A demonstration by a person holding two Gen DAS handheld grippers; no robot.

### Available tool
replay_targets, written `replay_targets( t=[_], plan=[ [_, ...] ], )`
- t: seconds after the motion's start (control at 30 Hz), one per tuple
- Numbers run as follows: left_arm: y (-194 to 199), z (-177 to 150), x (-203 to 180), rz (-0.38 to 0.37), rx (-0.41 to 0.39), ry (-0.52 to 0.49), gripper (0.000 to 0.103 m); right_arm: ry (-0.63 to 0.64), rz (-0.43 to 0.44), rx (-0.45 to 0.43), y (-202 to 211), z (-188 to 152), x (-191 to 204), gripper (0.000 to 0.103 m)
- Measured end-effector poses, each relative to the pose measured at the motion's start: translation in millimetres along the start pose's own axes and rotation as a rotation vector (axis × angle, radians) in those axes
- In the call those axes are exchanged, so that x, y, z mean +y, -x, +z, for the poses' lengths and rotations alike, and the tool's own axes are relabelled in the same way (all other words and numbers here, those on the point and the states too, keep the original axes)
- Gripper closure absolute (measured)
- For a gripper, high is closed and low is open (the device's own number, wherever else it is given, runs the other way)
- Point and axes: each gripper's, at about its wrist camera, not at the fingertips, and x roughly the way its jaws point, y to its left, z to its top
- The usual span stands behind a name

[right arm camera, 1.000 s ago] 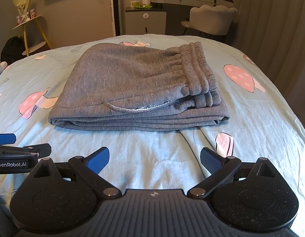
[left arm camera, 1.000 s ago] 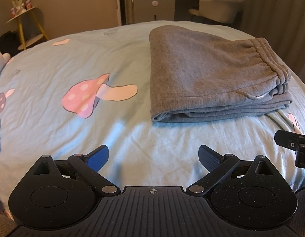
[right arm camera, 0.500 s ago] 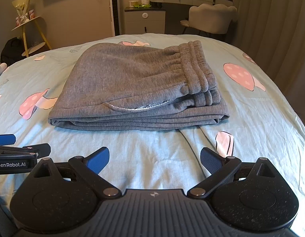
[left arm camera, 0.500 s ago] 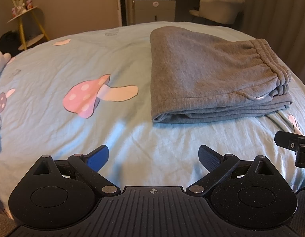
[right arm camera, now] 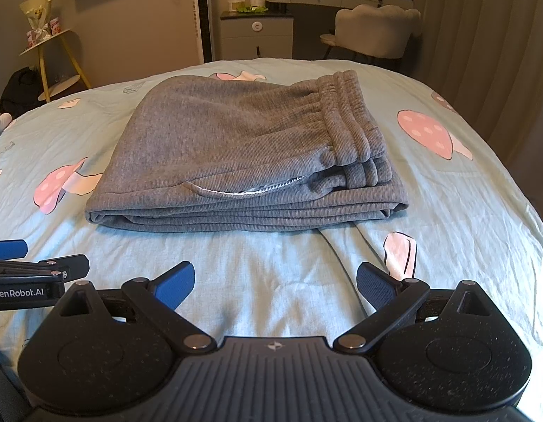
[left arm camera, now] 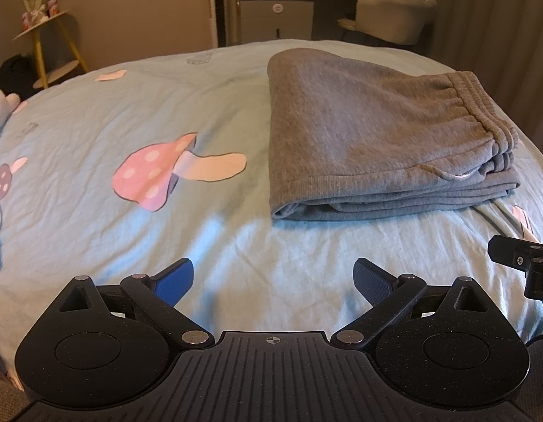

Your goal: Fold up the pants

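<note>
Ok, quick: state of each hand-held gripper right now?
Left hand-held gripper: open, empty, short of the folded grey sweatpants.
Right hand-held gripper: open, empty, also short of them.

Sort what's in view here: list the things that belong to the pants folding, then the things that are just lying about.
Part of the job:
- grey pants, folded in a stack on the bed sheet
- left hand-held gripper, open, holding nothing
- right hand-held gripper, open, holding nothing

Just lying about:
- yellow side table
- cushioned chair
- grey cabinet
</note>
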Motion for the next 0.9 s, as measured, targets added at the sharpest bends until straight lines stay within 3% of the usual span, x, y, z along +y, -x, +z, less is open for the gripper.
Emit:
replay_targets(
  t=[0.9],
  plan=[
    [2.7, 0.8, -1.1, -0.013, -0.001, 0.012, 0.003, -0.014, 0.004, 0.006, -0.5, -0.3, -0.7, 0.004]
  ],
)
